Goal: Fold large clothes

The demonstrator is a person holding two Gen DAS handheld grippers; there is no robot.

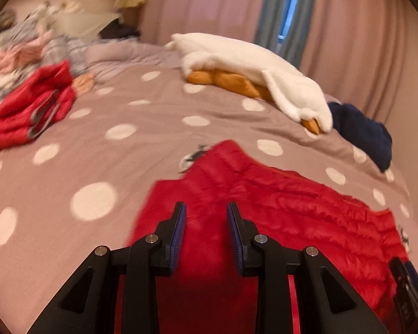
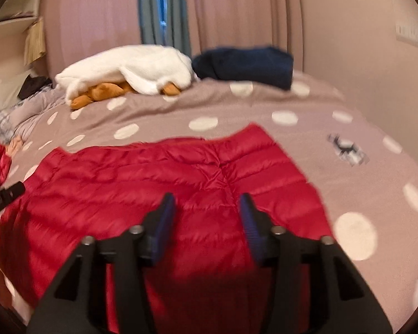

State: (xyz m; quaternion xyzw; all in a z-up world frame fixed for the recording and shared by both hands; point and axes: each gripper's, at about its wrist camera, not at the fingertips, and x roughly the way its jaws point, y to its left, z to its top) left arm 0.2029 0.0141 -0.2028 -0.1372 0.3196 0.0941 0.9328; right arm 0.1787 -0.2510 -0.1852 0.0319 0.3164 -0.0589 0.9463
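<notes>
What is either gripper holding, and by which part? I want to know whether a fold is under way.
Nothing. The left gripper and right gripper both stand open above the red puffer jacket, pads clear of it.

Left tool: black frame, blue ribbed pads, jaws parted by a narrow gap, nothing pinched between them, angled downward. Right tool: same build, blue pads set wider apart, empty, angled downward. Each tool's tip shows at the near edge of the other's view.
</notes>
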